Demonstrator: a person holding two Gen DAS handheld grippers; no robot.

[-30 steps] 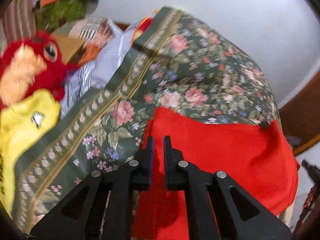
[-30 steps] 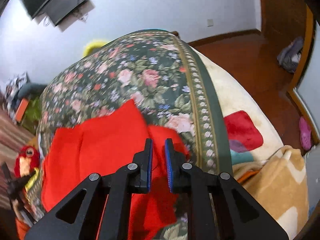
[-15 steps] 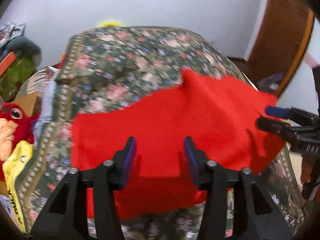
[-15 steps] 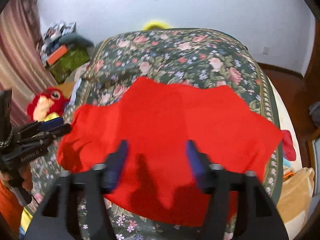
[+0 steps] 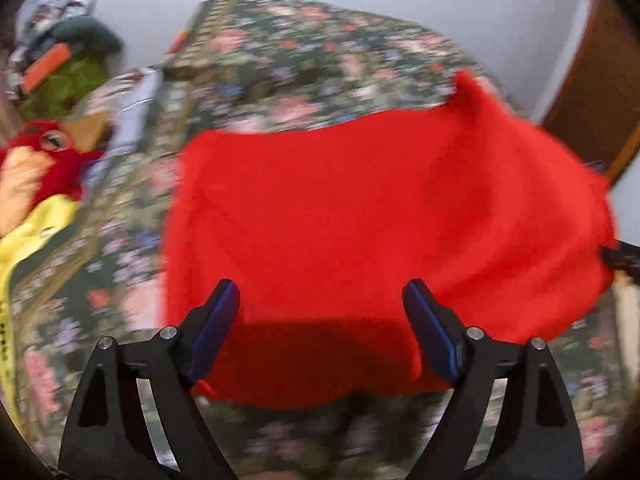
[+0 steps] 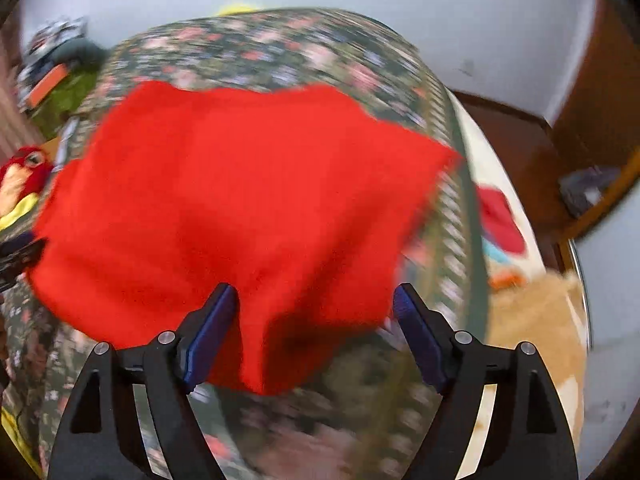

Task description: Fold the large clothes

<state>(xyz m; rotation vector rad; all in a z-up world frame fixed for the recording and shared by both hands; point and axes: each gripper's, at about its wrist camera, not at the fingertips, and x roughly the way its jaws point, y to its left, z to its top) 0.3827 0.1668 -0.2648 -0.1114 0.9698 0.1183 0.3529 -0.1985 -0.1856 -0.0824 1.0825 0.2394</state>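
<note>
Left gripper spread wide, blue pads far apart, nothing pinched between them. Right gripper likewise spread wide, pads apart and empty. Ahead of both, and lying flat on the floral bedspread, a red garment, near edge reaching back between the left fingertips and just under them. From the right view, same red garment straight ahead, near hem dipping between the fingers, a fold or crease running forward from beside the left-hand pad. Off to the far right of the left gripper, at the garment's edge, a dark tip of the other tool, barely in frame. To the left of the left gripper, past the bedspread's border, a red plush toy with yellow fabric below it. To the right of the right gripper, a cream blanket with coloured patches hanging off the bed side. Both views blurred.
</note>
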